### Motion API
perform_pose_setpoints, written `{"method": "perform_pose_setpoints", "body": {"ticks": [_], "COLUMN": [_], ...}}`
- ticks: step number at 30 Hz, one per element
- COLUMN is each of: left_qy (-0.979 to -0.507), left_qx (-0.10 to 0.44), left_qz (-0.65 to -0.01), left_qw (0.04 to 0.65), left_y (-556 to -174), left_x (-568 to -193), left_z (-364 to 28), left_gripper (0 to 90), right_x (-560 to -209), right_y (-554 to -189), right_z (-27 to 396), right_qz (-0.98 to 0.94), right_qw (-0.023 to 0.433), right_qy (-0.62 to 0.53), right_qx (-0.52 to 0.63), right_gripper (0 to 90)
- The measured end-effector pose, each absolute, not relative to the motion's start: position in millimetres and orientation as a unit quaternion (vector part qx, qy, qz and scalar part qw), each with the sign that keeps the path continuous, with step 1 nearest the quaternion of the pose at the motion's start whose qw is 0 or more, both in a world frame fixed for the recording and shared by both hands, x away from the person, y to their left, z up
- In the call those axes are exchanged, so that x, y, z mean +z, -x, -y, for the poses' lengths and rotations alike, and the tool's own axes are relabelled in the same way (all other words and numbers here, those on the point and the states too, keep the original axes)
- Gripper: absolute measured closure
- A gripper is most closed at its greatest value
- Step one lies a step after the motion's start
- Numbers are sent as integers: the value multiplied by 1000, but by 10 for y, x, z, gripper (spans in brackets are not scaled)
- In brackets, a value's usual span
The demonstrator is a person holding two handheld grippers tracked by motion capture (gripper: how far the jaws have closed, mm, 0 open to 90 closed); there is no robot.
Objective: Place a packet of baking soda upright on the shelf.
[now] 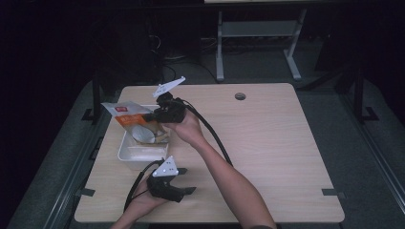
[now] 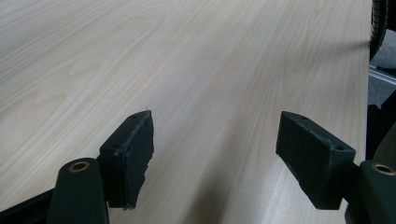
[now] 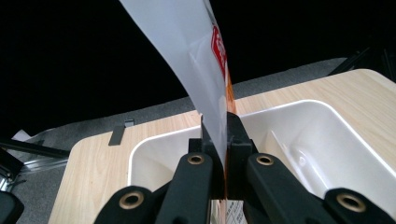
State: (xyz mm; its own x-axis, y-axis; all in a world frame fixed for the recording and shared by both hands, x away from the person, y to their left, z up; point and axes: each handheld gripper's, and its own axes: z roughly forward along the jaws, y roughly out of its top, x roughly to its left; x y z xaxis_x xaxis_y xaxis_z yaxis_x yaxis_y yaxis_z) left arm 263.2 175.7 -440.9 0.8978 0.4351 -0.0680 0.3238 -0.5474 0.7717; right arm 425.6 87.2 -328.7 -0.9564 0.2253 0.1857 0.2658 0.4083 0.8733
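At the left of the high view, a white rectangular bin [image 1: 138, 152] sits on the pale wooden tabletop [image 1: 267, 143], near its left edge. Above the bin hangs a snack bag [image 1: 131, 121], white and orange with a small red mark near its top corner; it is tilted, its upper corner out to the left and its lower part down over the bin's inside. The right gripper [image 1: 155, 116], reached across from the person's right hand [image 1: 184, 126], is clenched on the bag's right-hand edge. In the right gripper view the bag [image 3: 196, 60] rises as a thin sheet straight up from between the fingers [image 3: 240, 135], which press flat against both of its faces with no gap showing. The bin [image 3: 303, 135] lies just beyond and below those fingers, its white rim curving to either side of them, and the tabletop [image 3: 93, 144] runs past its far wall.

Nearer the person, the left gripper [image 1: 188, 183] rests low over the tabletop in front of the bin, pointing right and well apart from the bag. In the left gripper view its fingers [image 2: 133, 156] stand wide apart and released, with bare wood grain [image 2: 201, 74] between and beyond them.
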Motion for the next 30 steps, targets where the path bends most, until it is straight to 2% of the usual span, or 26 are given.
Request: {"method": "perform_pose_setpoints", "body": {"ticks": [13,24,26,30], "left_qy": [-879,-879,-880,-879], "left_qx": [64,62,62,61], "left_qz": [-216,-215,-214,-214], "left_qw": [420,421,420,421], "left_y": [-2633,-2630,-2631,-2628], "left_x": [-4421,-4421,-4422,-4423], "left_z": [-1764,-1750,-1747,-1738], "left_gripper": [273,273,273,272], "right_x": [-3686,-3735,-3763,-3884], "right_y": [-4355,-4327,-4343,-4332], "right_z": [-939,-936,-929,-920], "right_qz": [818,836,847,872], "right_qw": [48,29,50,46], "right_qy": [172,171,167,165], "right_qx": [-547,-520,-502,-458], "right_gripper": [898,880,754,774]}}
